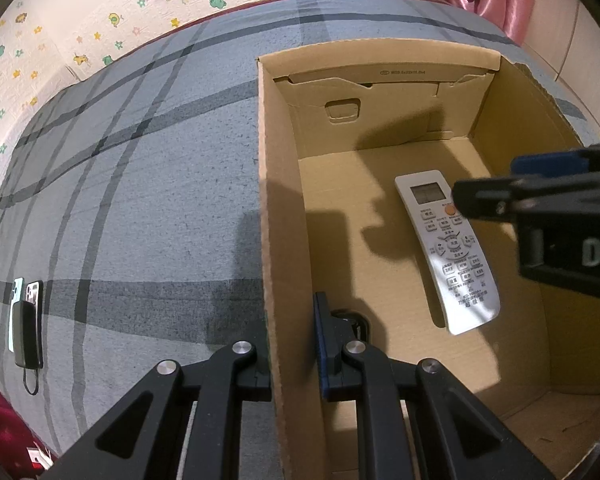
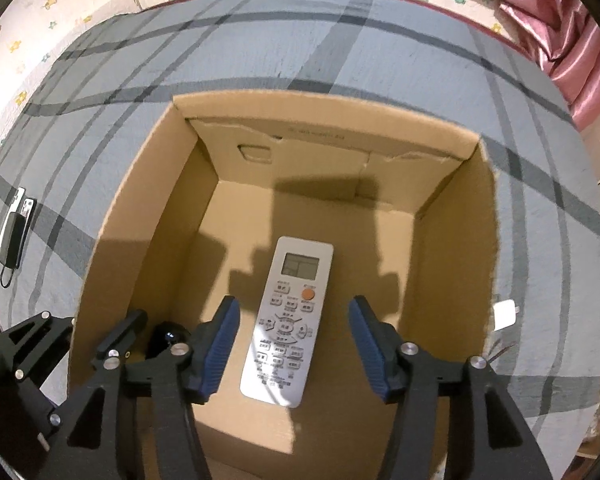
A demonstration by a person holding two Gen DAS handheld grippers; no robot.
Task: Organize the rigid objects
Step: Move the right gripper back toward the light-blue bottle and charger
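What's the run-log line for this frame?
left tongs: shut on brown cardboard box wall | right tongs: open, above white remote control lying flat in box | phones on grey plaid sheet: outside box

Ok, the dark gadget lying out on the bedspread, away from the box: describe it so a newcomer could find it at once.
Start at the open brown cardboard box on the grey plaid bedspread, then look far out to its left, near the bedspread's edge. There a black rectangular power bank with a thin looped cable lies on top of two phones; it is the only dark, corded item, unlike the white remote control inside the box.
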